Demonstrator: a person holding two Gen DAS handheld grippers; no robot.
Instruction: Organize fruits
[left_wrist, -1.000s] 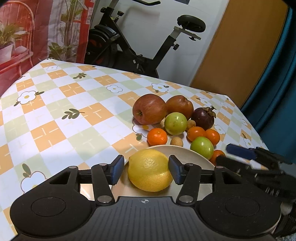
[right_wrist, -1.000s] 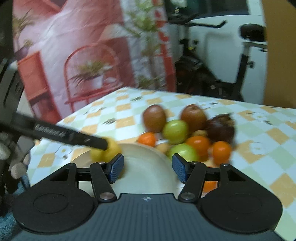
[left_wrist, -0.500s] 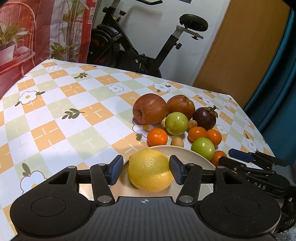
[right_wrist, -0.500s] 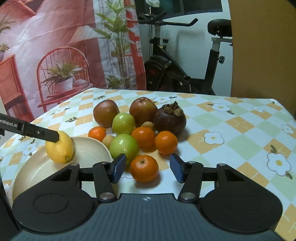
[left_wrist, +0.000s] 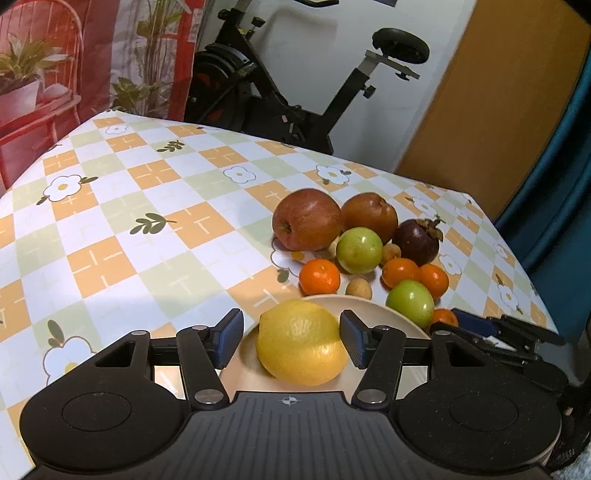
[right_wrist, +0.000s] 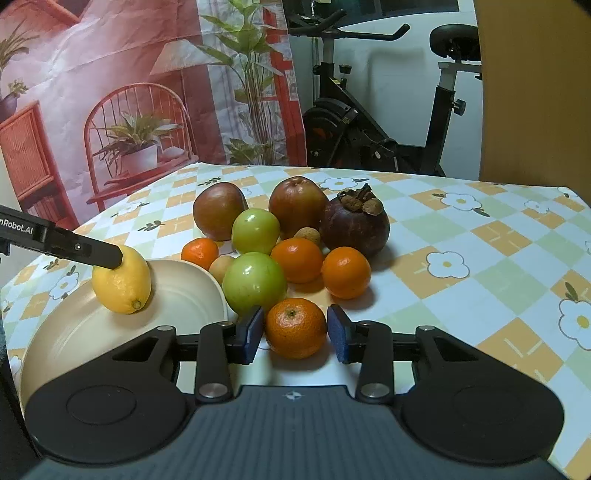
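Note:
A yellow lemon (left_wrist: 301, 341) lies on the cream plate (left_wrist: 399, 325); it also shows in the right wrist view (right_wrist: 122, 280) on the plate (right_wrist: 177, 295). My left gripper (left_wrist: 291, 338) is open, its pads on either side of the lemon with gaps. My right gripper (right_wrist: 295, 334) is open around a small orange mandarin (right_wrist: 295, 328) on the table, pads close to its sides. Behind lie two green fruits (right_wrist: 255, 282), more mandarins (right_wrist: 345, 271), two red apples (right_wrist: 297, 206) and a dark mangosteen (right_wrist: 354, 225).
The table has a checkered flower cloth (left_wrist: 110, 236). Its right edge (left_wrist: 517, 266) drops off by a blue curtain. An exercise bike (left_wrist: 295, 96) and a printed backdrop (right_wrist: 110, 92) stand behind the far edge. Small brown fruits (left_wrist: 360, 288) lie among the pile.
My right gripper has swung from over the plate to the near mandarin and narrowed around it. My left gripper has stayed at the lemon, opened slightly wider.

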